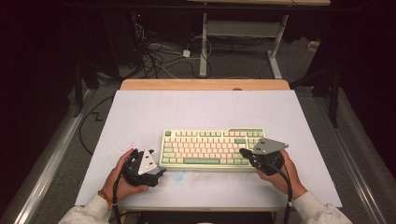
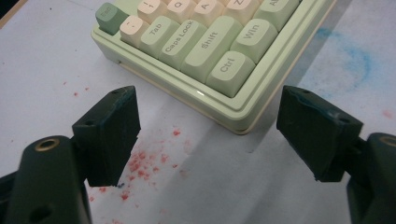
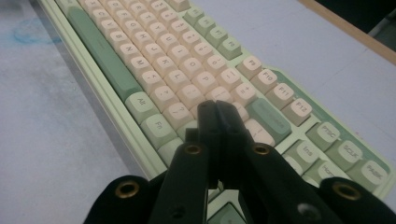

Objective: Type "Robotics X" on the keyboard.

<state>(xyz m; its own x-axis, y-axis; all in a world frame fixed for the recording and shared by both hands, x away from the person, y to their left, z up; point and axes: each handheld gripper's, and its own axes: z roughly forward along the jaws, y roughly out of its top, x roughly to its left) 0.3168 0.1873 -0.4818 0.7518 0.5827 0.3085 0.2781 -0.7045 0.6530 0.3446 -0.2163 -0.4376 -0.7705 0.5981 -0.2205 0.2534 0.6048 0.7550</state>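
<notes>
white table [image 1: 140,112] | keyboard [image 1: 212,148] beyond spread left jaws | under closed right jaws

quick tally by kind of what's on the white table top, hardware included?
keyboard: 1
grippers: 2, left gripper with fingers wide open beside the keyboard's corner, right gripper shut with its tips over the keys
Total: 3
Also red specks and a blue smudge on the table, not counted.

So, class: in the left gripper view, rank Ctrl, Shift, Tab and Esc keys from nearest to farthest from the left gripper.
1. Ctrl key, keyboard's near corner.
2. Shift key, next behind.
3. Tab key, further back.
4. Esc key, far corner.
</notes>
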